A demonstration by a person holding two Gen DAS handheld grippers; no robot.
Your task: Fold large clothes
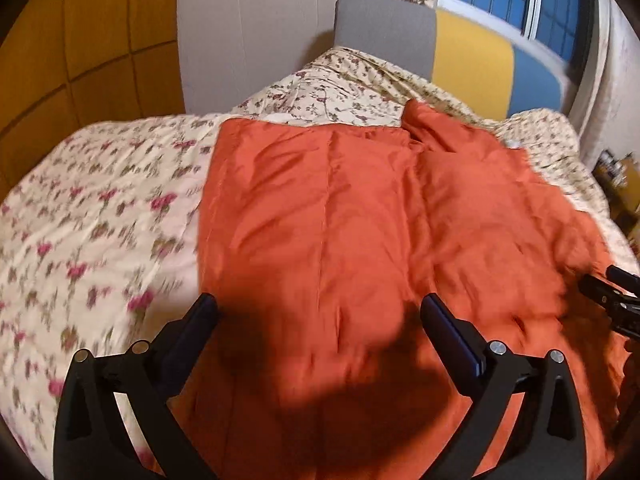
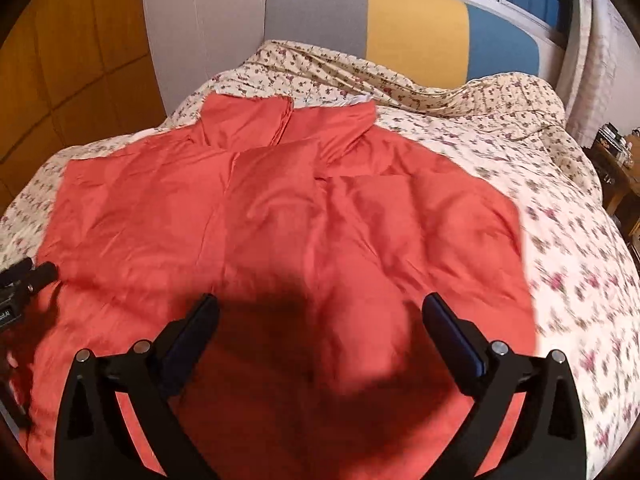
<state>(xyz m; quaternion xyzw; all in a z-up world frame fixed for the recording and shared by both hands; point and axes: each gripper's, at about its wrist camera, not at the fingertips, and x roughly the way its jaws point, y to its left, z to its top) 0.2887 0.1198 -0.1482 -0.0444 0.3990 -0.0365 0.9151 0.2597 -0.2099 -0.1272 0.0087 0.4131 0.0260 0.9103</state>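
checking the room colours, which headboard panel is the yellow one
The middle panel of the headboard, between the grey panel on its left and the blue panel by the window.

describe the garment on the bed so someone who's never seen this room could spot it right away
Start at the bed with the grey, yellow and blue headboard. Spread across its floral bedspread lies a large orange-red garment, collar toward the headboard. It is the only plain, solid-coloured cloth there.

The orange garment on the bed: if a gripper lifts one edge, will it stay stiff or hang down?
The orange garment would probably droop: it lies creased and follows the floral bedding. Its faint sheen suggests it may slip. Both the left gripper and the right gripper are open.
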